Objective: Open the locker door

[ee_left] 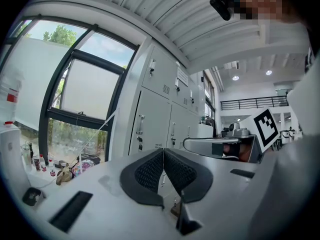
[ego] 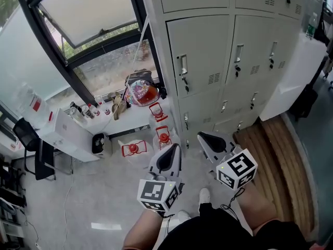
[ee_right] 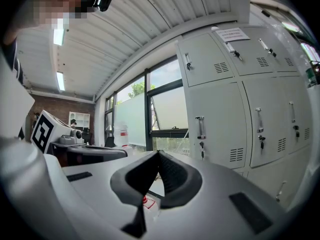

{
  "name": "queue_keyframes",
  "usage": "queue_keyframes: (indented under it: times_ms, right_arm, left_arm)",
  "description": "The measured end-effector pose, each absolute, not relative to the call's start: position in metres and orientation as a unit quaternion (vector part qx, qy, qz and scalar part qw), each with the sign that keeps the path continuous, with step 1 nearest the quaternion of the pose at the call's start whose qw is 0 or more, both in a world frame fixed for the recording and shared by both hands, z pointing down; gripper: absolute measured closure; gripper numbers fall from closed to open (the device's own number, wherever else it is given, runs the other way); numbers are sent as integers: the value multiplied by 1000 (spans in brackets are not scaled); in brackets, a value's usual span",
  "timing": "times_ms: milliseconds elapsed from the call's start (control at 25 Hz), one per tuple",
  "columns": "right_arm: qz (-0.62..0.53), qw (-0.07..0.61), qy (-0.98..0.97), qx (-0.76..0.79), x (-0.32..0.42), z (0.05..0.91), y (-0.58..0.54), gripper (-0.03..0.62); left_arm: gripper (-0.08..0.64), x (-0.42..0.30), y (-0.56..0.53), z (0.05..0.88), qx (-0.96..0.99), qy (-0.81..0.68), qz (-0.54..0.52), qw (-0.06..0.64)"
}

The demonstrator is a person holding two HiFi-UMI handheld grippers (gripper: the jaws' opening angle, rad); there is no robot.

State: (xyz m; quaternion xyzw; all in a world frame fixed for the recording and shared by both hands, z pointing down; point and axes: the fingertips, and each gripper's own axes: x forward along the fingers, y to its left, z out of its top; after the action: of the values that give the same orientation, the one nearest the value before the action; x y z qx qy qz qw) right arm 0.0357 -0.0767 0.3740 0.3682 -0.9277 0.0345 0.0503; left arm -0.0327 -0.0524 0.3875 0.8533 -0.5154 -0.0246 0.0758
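Overhead, head view: left gripper (ego: 169, 158) and right gripper (ego: 208, 140) sit lower centre, well apart from the shut locker door (ego: 200, 61) at upper centre. Left gripper view: jaws together, empty; door centre-left. Right gripper view: jaws together, empty; door right of centre.

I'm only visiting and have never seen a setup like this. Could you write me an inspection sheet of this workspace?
Surface: grey floor, with the person standing on it.
Job's things: grey lockers, every visible door closed; nearest handle untouched.
Clutter: colourful bag on a white ledge; small bottles beside it; red-framed objects on the floor below.
Grippers: left hand-held gripper and right hand-held gripper both shut, empty, held short of the lockers.
Cables: thin black lead trailing from the right hand-held gripper.
Surroundings: large window to the left, wooden platform to the right, office chair far left.
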Motion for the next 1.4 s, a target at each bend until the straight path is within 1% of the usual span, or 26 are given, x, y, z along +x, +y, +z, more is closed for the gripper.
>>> queue_keyframes:
  times_ms: [760,1400]
  right_arm:
    - [39,51,-942,330,58,379,-164,538]
    - [52,24,-949,309,64,376,-208,538]
  left_arm:
    - [543,-5,-134,394,834,-546,-21,83]
    - [543,1,-168,379,819,-570,-7,63]
